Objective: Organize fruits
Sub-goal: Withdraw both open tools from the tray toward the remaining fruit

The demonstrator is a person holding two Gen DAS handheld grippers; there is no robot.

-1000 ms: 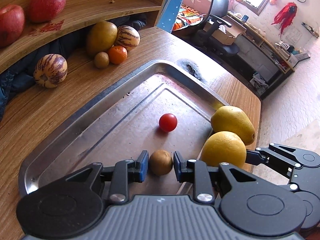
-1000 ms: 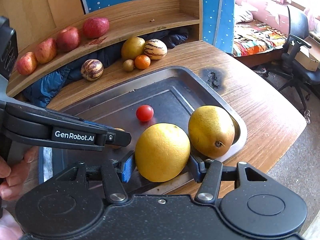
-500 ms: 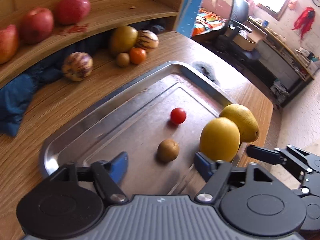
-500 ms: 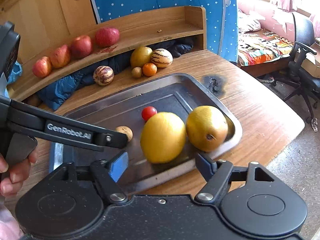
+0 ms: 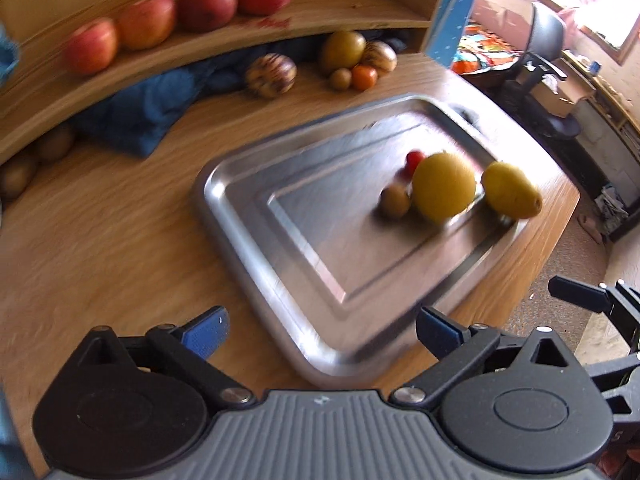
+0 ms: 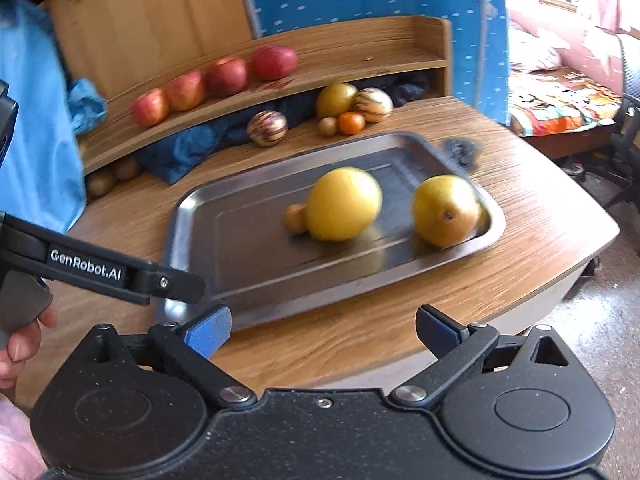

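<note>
Fruits on tray [image 5: 256,240]: yellow orange [image 5: 444,186], pear [image 5: 510,190], kiwi [image 5: 394,200], cherry tomato [image 5: 415,159]. Left gripper [image 5: 320,326] and right gripper [image 6: 322,328] hang clear of the tray, fingers spread, empty. Step: between picks. Next move calls for reaching a fruit beneath the shelf [image 6: 360,54]

Both grippers hang side by side, empty; the left gripper [image 5: 322,330] has its jaws spread wide — the right gripper [image 6: 322,330] likewise. A hand [image 6: 18,344] grips the left handle.
</note>
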